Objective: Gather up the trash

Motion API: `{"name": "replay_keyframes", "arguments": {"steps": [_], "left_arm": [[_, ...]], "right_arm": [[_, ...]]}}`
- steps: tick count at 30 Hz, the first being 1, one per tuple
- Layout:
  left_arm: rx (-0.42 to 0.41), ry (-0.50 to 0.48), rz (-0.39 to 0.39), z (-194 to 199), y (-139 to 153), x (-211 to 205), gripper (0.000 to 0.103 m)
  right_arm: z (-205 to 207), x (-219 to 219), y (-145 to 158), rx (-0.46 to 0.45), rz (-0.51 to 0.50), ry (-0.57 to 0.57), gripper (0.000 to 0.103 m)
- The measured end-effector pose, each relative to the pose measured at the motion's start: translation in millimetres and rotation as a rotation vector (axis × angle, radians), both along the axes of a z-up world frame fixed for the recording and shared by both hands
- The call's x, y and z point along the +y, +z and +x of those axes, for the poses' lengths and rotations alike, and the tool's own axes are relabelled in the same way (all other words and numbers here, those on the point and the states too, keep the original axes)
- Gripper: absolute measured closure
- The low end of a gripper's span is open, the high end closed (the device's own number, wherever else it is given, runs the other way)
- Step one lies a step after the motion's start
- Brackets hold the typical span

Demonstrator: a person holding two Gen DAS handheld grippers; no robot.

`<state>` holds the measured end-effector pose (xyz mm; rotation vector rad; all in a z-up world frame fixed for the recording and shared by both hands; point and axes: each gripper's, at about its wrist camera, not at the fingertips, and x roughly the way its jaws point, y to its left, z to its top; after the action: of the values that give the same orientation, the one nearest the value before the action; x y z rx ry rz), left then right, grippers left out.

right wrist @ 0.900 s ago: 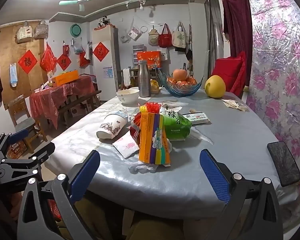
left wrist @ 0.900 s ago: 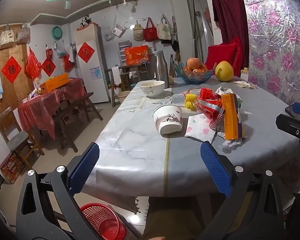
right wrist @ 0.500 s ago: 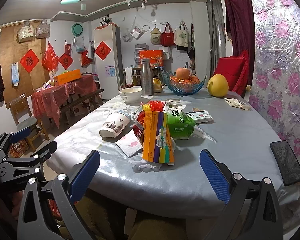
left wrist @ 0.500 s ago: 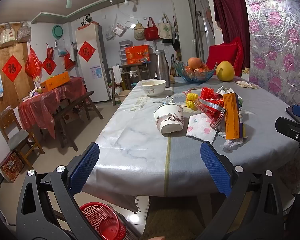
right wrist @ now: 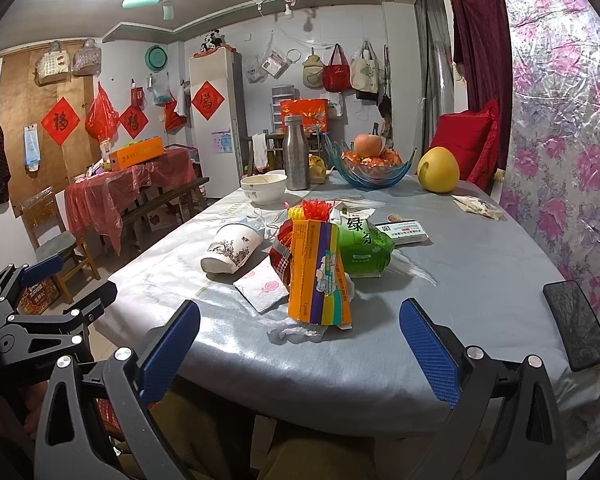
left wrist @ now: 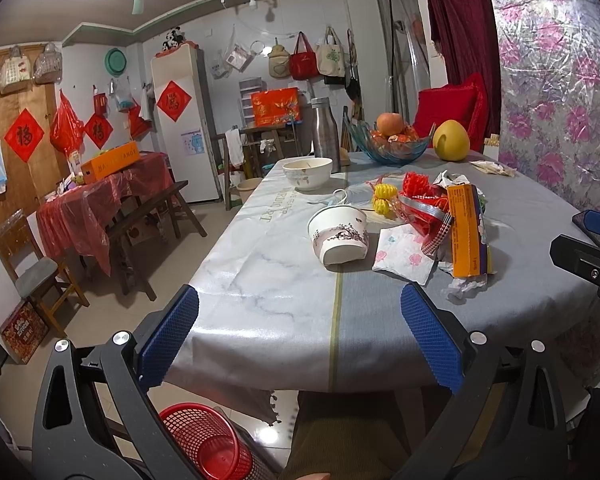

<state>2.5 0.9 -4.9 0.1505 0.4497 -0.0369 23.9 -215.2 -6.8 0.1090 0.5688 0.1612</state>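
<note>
**Both grippers empty at table edge; trash piled mid-table, bin on floor**

The left gripper [left wrist: 299, 328] hangs at the near edge of the table [left wrist: 268, 280], above the floor, jaws set wide apart with nothing between them. The right gripper [right wrist: 300, 332] sits at the same near edge further right, jaws likewise spread wide and holding nothing. Each gripper is visible at the margin of the other's view.

Trash lies in 1 cluster near the middle of the table, well apart from both grippers. A paper cup [left wrist: 339, 235] printed with dark blossoms lies tipped on its side, mouth facing away from the left camera. Just beside it is a floral tissue packet [left wrist: 402, 254], flat on the cloth. An orange box [right wrist: 319, 272] with rainbow stripes stands upright against the pile, with crumpled clear plastic [right wrist: 296, 330] at its base. Behind it are a red wrapper [left wrist: 424, 204], a green bag [right wrist: 364, 246] with Chinese lettering, and a yellow net piece [left wrist: 382, 199].

A red mesh bin [left wrist: 206, 440] stands on the floor under the near edge, below the left gripper.

Other items on the table: a white bowl [left wrist: 307, 174], a steel flask [right wrist: 296, 154], a blue glass fruit bowl [right wrist: 370, 172], a yellow pomelo [right wrist: 438, 170] and a dark phone [right wrist: 576, 330] at the right edge.
</note>
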Motion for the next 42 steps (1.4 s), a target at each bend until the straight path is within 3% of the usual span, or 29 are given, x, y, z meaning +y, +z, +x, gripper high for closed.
{"name": "replay_keyframes", "arguments": {"steps": [16, 21, 25, 28, 38, 42], "left_arm": [[0.007, 0.004, -0.005, 0.8, -13.5, 4.8, 0.006], [0.032, 0.011, -0.122, 5.1, -11.3, 8.7, 0.006], [-0.005, 0.014, -0.070, 7.2, -13.8, 8.5, 0.006], [-0.007, 0.018, -0.083, 10.0, -15.2, 10.5, 0.006], [0.118, 0.054, 0.000, 29.3, -33.1, 17.2, 0.006], [0.101, 0.079, -0.015, 40.6, -38.7, 30.1, 0.006]], "right_arm": [[9.2, 2.5, -8.5, 0.019, 0.008, 0.018, 0.006], [13.2, 3.8, -9.7, 0.025, 0.012, 0.025, 0.006], [18.0, 5.0, -12.2, 0.036, 0.016, 0.030, 0.006], [22.6, 6.2, -15.6, 0.046, 0.018, 0.036, 0.006], [49.3, 10.3, -37.9, 0.102, 0.034, 0.056, 0.006], [59.9, 10.2, -46.4, 0.122, 0.045, 0.062, 0.006]]}}
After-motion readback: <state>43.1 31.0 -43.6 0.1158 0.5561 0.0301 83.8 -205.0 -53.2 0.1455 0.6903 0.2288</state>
